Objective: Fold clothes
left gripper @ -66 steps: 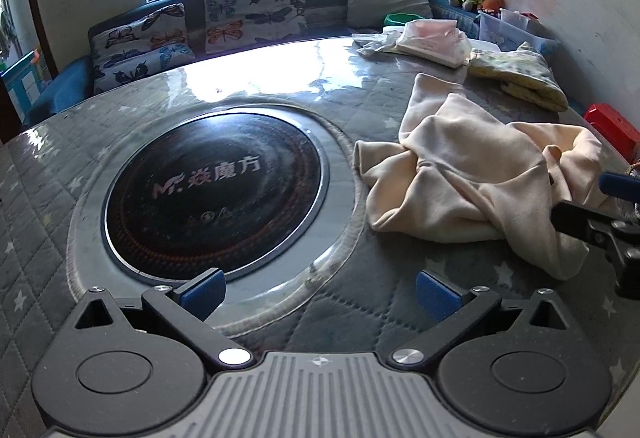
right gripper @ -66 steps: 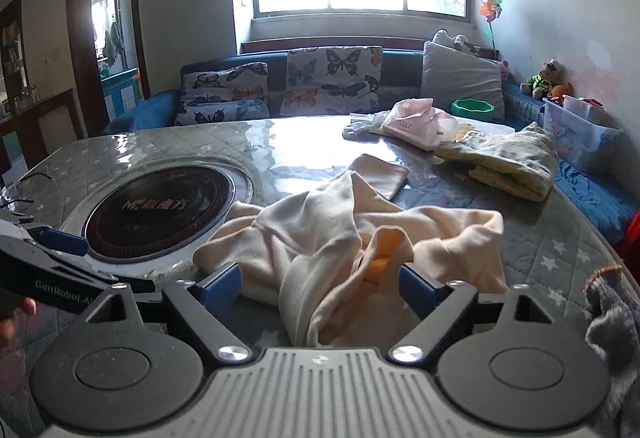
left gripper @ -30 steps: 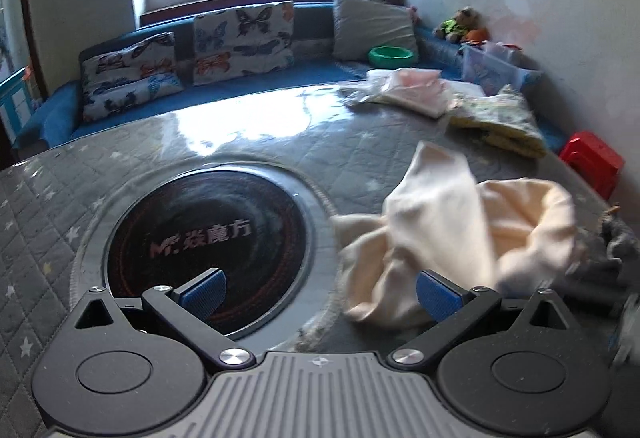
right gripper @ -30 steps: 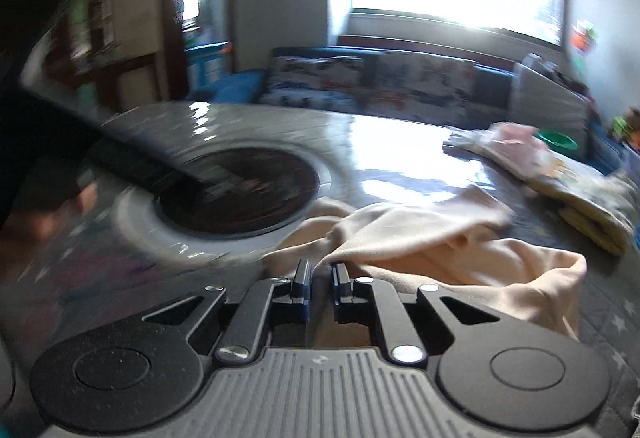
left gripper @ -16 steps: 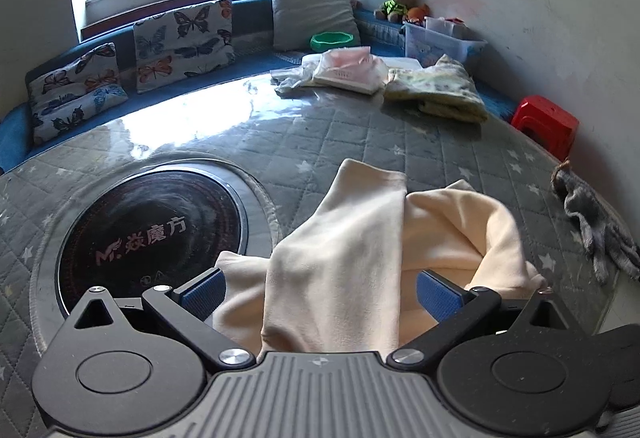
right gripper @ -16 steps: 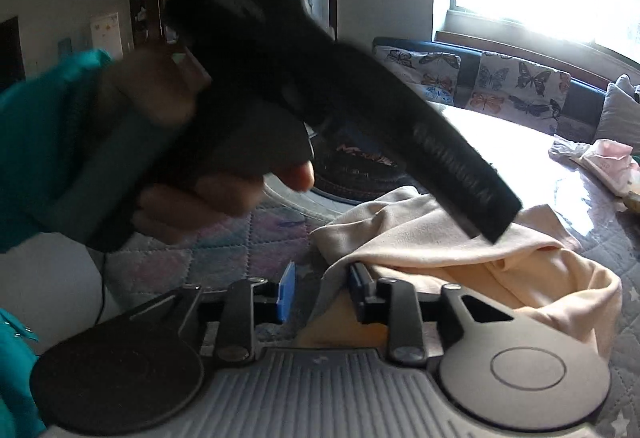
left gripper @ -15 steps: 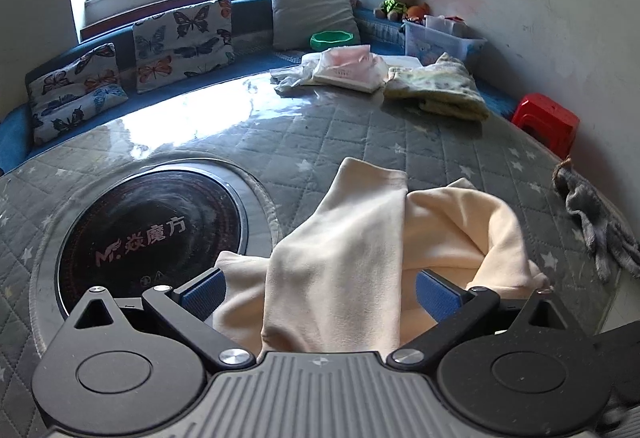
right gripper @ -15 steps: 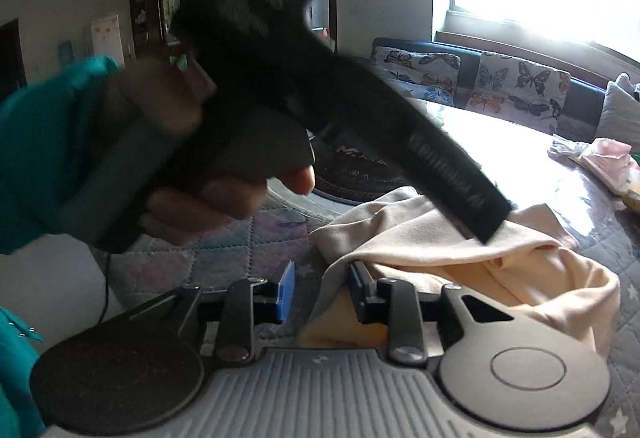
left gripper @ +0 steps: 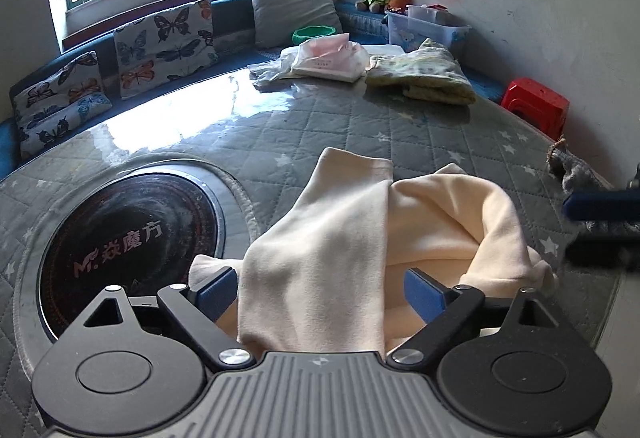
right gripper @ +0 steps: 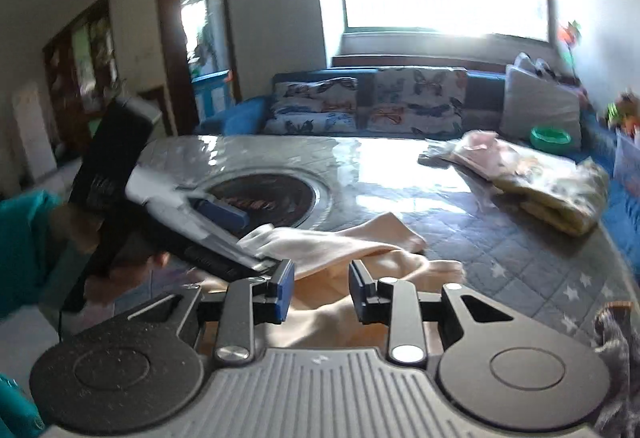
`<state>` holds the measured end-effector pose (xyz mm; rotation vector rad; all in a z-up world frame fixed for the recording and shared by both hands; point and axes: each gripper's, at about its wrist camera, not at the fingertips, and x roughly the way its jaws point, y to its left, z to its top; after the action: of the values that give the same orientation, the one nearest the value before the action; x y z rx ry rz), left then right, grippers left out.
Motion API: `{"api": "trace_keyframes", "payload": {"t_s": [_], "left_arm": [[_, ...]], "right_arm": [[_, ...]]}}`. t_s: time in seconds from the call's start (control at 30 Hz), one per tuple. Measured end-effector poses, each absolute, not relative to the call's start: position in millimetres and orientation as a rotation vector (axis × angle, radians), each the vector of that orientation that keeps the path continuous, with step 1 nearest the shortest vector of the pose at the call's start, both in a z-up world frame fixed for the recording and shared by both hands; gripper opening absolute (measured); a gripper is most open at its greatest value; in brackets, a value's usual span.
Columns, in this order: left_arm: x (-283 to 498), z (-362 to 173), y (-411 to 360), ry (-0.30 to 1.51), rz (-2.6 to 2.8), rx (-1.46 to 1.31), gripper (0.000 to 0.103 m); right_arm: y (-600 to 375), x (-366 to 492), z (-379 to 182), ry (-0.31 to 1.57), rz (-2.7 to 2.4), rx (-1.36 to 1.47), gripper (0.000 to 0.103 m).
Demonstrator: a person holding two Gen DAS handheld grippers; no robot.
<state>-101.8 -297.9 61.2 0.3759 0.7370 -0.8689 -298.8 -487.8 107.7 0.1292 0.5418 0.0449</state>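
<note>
A cream garment (left gripper: pixel 360 238) lies crumpled on the grey quilted round table (left gripper: pixel 360 126), one sleeve draped toward me. My left gripper (left gripper: pixel 320 294) is open, its blue pads either side of the sleeve's near end, not closed on it. In the right wrist view the garment (right gripper: pixel 344 242) lies just beyond my right gripper (right gripper: pixel 322 292), whose jaws stand partly open with cloth behind the gap. The left gripper's body (right gripper: pixel 168 214) shows at left there. The right gripper's blue finger (left gripper: pixel 600 206) shows at the left view's right edge.
A black round hotplate (left gripper: pixel 120 238) is set into the table at left. Folded pink clothes (left gripper: pixel 328 58) and a yellow folded blanket (left gripper: pixel 424 82) lie at the far side. A grey rag (left gripper: pixel 576 174) sits at the right edge. A blue sofa with butterfly cushions (left gripper: pixel 160 42) lies beyond.
The right gripper shut on the garment, pulled it toward the near edge, and has now opened partway. The left gripper moved right over the sleeve, staying open.
</note>
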Motion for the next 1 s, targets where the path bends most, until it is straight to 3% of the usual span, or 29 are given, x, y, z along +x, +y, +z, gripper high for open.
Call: {"api": "trace_keyframes", "payload": {"t_s": [0.13,0.43,0.47,0.5,0.53,0.57,0.77,0.87,1.0], "left_arm": [[-104,59,-299,0.74,-0.88,0.392,0.08],[-109,54,-298,0.749,-0.901,0.418,0.08],[-107,54,-295,0.753,-0.899,0.411,0.077],[-106,54,-292,0.757,-0.897,0.404,0.074],[-104,54,-289,0.761,-0.895,0.397,0.066],[-103,53,-287,0.765,-0.892,0.391,0.055],[-94,52,-269,0.789,-0.879,0.349,0.022],[-90,51,-261,0.801,-0.873,0.328,0.014],[-84,50,-249,0.817,-0.864,0.3,0.014]], "right_arm": [[-507,-290,100,0.581,-0.046,0.176,0.03],[-544,-248,62,0.681,-0.137,0.366,0.026],[-543,-247,60,0.694,-0.135,0.362,0.023],[-540,-247,58,0.707,-0.132,0.355,0.013],[-537,-250,56,0.719,-0.128,0.345,0.009],[-534,-251,54,0.726,-0.131,0.33,0.008],[-530,-273,55,0.692,-0.187,0.289,0.004],[-532,-283,58,0.67,-0.213,0.291,0.003],[-530,-291,58,0.673,-0.216,0.297,0.003]]}}
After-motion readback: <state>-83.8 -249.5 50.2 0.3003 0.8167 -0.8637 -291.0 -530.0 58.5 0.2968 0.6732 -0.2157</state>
